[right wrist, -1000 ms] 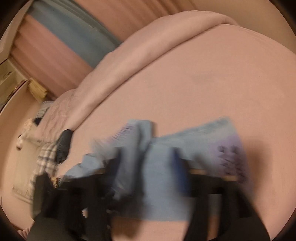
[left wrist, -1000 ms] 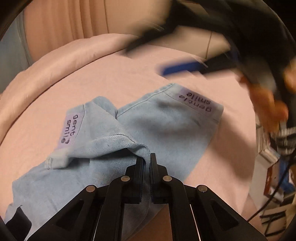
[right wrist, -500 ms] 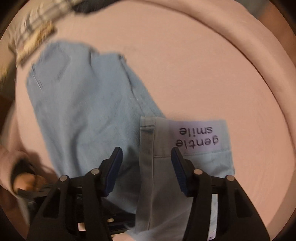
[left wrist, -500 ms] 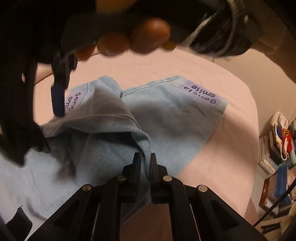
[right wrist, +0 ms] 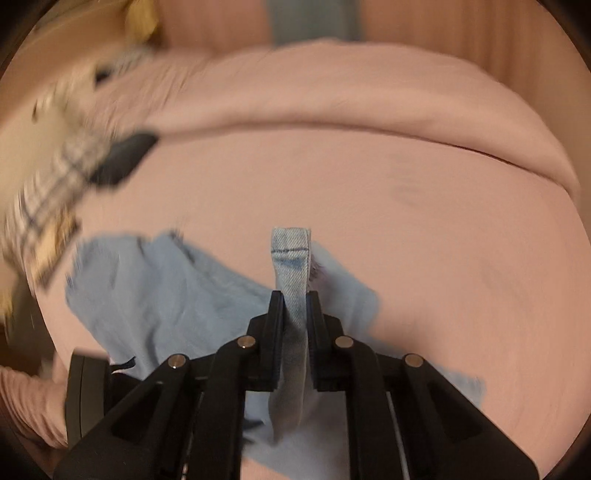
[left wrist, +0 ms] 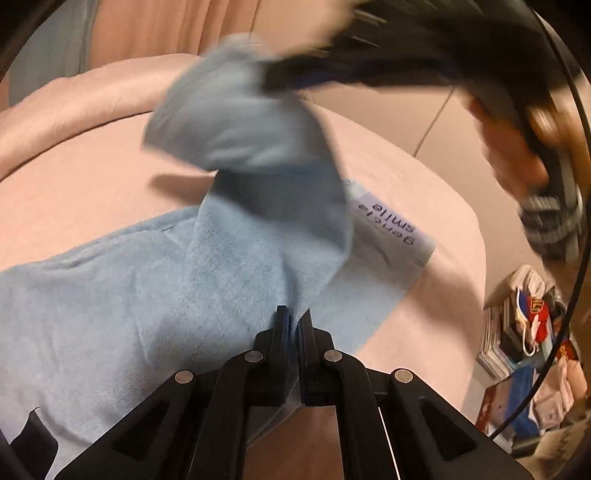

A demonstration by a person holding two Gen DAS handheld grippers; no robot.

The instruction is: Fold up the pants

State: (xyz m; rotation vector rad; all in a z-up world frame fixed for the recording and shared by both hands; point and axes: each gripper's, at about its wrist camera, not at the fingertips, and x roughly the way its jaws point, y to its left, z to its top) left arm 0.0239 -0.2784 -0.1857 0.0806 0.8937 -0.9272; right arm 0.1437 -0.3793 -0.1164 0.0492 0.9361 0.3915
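Light blue denim pants [left wrist: 155,295] lie on a pink bed [left wrist: 92,192]. My left gripper [left wrist: 293,317] is shut on a fold of the pants near their edge. One leg with a "gentle smile" label [left wrist: 391,229] lies flat to the right. The other leg end [left wrist: 236,122] is lifted high, held by my right gripper [left wrist: 295,79], blurred at the top. In the right wrist view my right gripper [right wrist: 295,299] is shut on a hemmed strip of the pants [right wrist: 291,254], with the rest of the pants [right wrist: 155,280] below.
A rolled pink duvet [right wrist: 332,85] lines the bed's far side. A plaid cloth and a dark object [right wrist: 122,158] lie at the left. Books and clutter [left wrist: 528,332] stand on the floor to the right of the bed. Curtains [left wrist: 166,26] hang behind.
My right gripper has closed on the pants leg hem and lifted it up and over to the right. My left gripper keeps its hold on the fold.
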